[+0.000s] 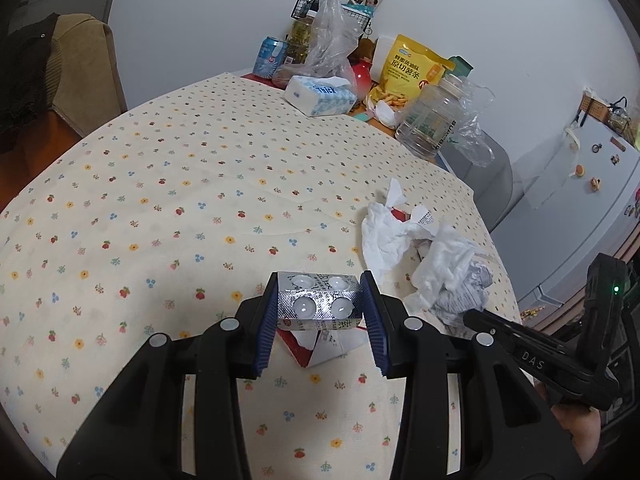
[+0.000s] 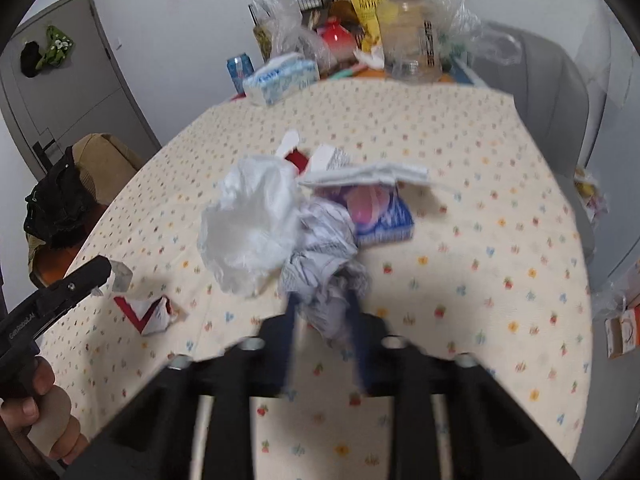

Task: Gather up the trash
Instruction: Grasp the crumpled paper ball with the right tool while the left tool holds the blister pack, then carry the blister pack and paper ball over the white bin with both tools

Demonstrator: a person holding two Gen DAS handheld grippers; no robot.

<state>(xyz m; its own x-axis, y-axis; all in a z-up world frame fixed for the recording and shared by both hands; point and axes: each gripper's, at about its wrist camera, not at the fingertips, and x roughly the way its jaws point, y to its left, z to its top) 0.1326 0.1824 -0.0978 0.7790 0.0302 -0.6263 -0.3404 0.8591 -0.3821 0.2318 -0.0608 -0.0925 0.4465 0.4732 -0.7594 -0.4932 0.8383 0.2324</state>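
Two hand-held grippers worked: my left hand-held gripper (image 1: 320, 312) clamped a foil pill blister (image 1: 318, 300) above the tabletop (image 1: 160, 184), while my right hand-held gripper (image 2: 322, 316) pinched crumpled printed paper (image 2: 324, 256) beside the tissue wad (image 2: 248, 232).
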